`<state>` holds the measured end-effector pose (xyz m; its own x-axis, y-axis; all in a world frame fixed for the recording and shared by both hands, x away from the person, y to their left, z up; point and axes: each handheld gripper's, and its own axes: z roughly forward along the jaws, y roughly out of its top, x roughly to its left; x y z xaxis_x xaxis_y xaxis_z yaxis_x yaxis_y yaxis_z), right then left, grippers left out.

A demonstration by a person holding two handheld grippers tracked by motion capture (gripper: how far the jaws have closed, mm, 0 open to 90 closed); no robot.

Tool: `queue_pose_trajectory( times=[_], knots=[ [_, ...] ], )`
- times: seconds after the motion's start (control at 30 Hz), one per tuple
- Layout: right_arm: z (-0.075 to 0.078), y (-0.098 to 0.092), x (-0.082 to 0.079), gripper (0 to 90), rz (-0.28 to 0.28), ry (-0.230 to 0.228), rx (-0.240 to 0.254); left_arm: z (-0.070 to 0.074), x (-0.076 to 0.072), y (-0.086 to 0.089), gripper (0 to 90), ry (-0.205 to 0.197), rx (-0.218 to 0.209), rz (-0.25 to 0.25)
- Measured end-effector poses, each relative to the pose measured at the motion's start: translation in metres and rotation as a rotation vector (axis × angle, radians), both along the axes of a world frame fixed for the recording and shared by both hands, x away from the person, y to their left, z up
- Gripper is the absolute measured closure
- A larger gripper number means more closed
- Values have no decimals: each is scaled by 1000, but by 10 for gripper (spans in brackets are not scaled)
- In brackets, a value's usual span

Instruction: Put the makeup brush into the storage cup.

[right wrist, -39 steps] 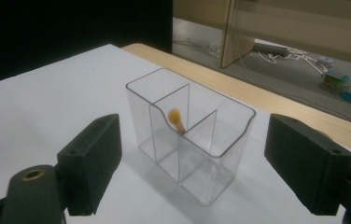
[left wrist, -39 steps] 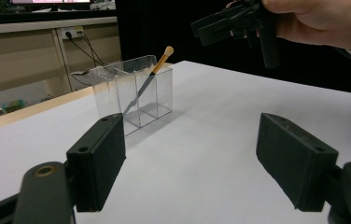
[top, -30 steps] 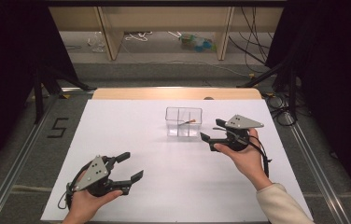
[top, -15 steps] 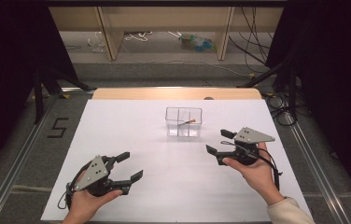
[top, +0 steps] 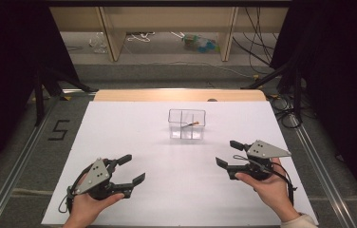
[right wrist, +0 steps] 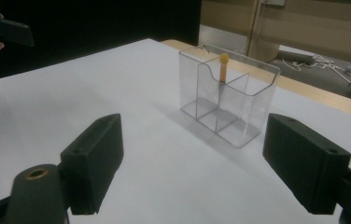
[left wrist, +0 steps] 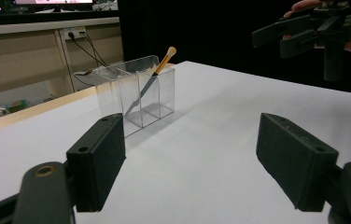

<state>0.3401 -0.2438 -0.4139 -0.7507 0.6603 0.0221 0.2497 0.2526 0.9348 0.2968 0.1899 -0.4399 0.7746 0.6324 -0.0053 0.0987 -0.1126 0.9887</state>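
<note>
Two grippers, both wide open and empty.
Your left gripper (top: 128,171) and right gripper (top: 229,154) sit apart from the organizer (top: 186,124) mid-counter (top: 119,133); its thin knife (left wrist: 151,79) looks light, slippery: grasp the yellow handle.

A white rectangular sheet (top: 134,142) covers the table, with a pale wooden edge strip (top: 176,95) showing along its far side. Around it lies grey carpeted floor (top: 20,156), marked with a black numeral five (top: 59,130) and crossed by silver metal rails (top: 22,156). Black curtains (top: 10,57) hang at both sides. Beyond stands a light wooden bench (top: 167,19), with loose cables (top: 141,37) beneath it.
</note>
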Motion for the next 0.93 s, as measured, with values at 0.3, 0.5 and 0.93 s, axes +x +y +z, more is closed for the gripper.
queue_pose_trajectory(
  times=[0.3,0.5,0.93],
  knots=[
    [-4,-6,-7,219,7,4,42,1,0,1,240,-1,9,6],
    [-8,-10,-14,213,16,12,36,1,0,1,240,-1,9,4],
    [-13,-11,-15,209,-1,30,27,1,0,-1,241,13,-4,3]
  ],
)
